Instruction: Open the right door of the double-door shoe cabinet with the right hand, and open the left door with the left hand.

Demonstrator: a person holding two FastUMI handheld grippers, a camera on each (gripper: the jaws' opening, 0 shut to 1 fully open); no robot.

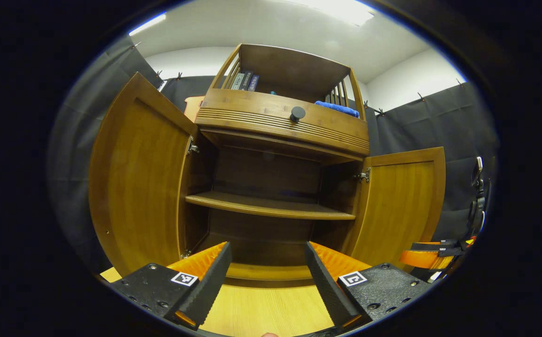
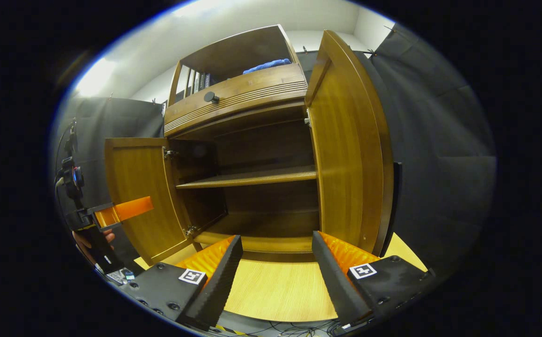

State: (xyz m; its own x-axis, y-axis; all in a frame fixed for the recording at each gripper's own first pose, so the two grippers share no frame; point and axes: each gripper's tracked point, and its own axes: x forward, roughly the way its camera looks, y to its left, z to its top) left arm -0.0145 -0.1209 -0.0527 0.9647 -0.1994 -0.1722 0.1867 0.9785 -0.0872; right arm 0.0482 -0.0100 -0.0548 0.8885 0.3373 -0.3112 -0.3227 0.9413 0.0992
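The left gripper holds its jaws spread wide with nothing between them. The right gripper is likewise agape and bare. A hand grips the left gripper's handle, seen at far left

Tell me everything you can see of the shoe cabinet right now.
The shoe cabinet looks like warm brown wood and stands on a pale wooden floor. Both doors, left door and right door, are swung wide open on metal hinges. Inside sits one bare shelf. Above is a ribbed drawer front with a dark round knob, then an open top bay holding books and a blue cloth. Neither gripper touches it.
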